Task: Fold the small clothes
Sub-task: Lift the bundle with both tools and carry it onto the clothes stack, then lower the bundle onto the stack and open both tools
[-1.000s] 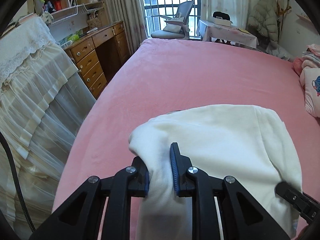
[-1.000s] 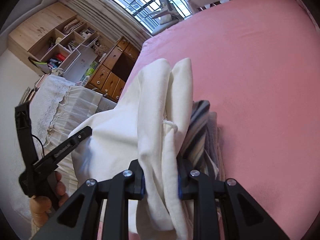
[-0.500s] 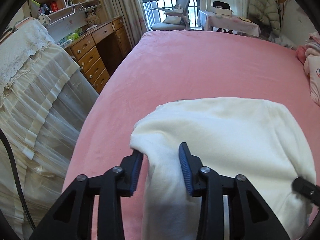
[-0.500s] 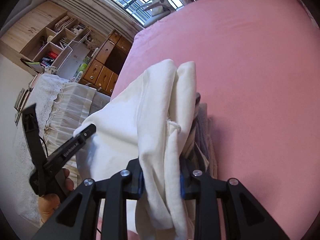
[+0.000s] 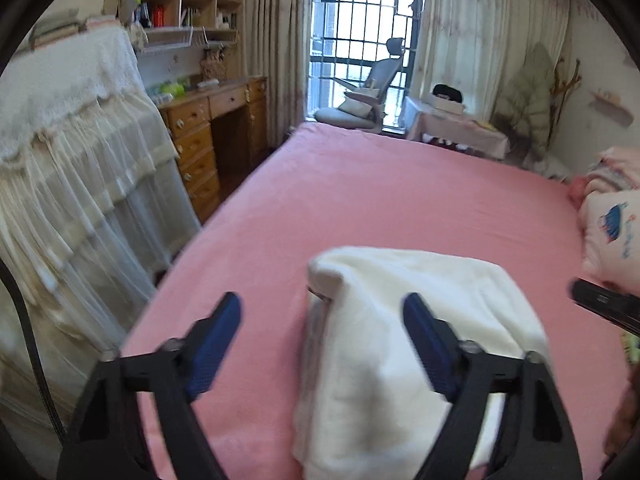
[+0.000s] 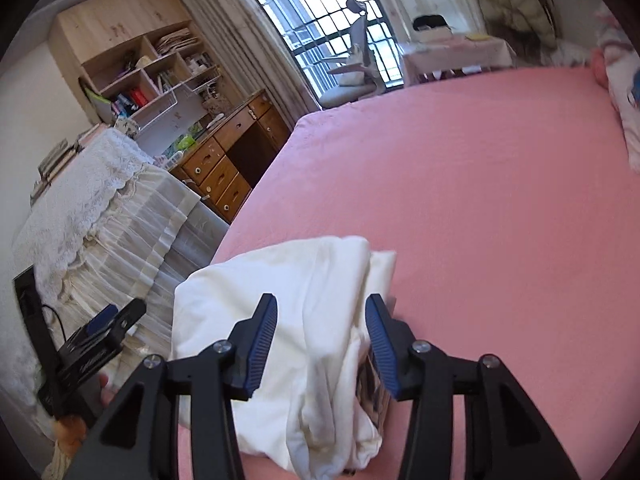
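Note:
A folded cream garment [image 5: 420,320] lies on the pink bed [image 5: 380,192], with a striped piece [image 6: 372,388] showing under its right edge. My left gripper [image 5: 324,336] hovers above its left end with its jaws opening; the pads do not touch the cloth. My right gripper [image 6: 322,340] hangs over the same cream garment [image 6: 304,304], jaws opening, the cloth below them and free of the pads. The left gripper [image 6: 100,340] shows at the lower left of the right wrist view, and the right gripper's finger [image 5: 604,308] shows at the right edge of the left wrist view.
A lace-covered piece of furniture [image 5: 72,168] stands close along the bed's left side. Behind it are a wooden desk with drawers [image 5: 208,140] and shelves. Pillows [image 5: 612,224] lie at the bed's right. A chair [image 5: 368,96] and small table stand by the barred window.
Both grippers have let go of the cream garment and opened. Both have lifted away; the garment now lies folded on the bed, and the left gripper has shifted left of it.

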`<state>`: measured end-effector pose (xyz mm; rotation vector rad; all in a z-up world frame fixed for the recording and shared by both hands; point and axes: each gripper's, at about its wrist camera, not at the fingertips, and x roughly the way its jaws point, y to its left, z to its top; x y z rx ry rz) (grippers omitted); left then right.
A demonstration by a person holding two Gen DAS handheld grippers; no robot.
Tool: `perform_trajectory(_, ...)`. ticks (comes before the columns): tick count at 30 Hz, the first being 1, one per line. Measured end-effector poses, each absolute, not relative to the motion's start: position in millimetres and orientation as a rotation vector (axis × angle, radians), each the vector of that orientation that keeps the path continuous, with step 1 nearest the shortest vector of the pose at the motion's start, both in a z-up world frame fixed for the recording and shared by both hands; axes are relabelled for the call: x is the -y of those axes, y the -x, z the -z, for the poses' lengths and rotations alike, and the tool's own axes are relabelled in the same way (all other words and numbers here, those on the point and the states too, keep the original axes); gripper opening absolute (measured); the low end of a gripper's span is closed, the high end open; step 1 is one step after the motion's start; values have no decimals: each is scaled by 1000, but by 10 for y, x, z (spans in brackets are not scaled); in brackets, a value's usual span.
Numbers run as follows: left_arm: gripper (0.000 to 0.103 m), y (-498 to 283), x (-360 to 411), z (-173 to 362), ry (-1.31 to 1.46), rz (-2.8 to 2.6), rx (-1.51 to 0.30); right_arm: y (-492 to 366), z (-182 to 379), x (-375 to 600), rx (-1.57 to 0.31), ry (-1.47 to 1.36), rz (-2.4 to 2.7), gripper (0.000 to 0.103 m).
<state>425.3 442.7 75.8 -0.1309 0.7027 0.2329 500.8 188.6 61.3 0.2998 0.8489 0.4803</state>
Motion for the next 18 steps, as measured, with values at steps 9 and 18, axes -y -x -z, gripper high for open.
perform_trajectory(9,33,-4212,-4224,-66,97,-182,-779,-5489,-157,-2615,-955,-69,-551,15)
perform_trajectory(18,33,-4221,-4330,250,98,-214,-805,-5540,427,-2699,-1028,-40,-504,12)
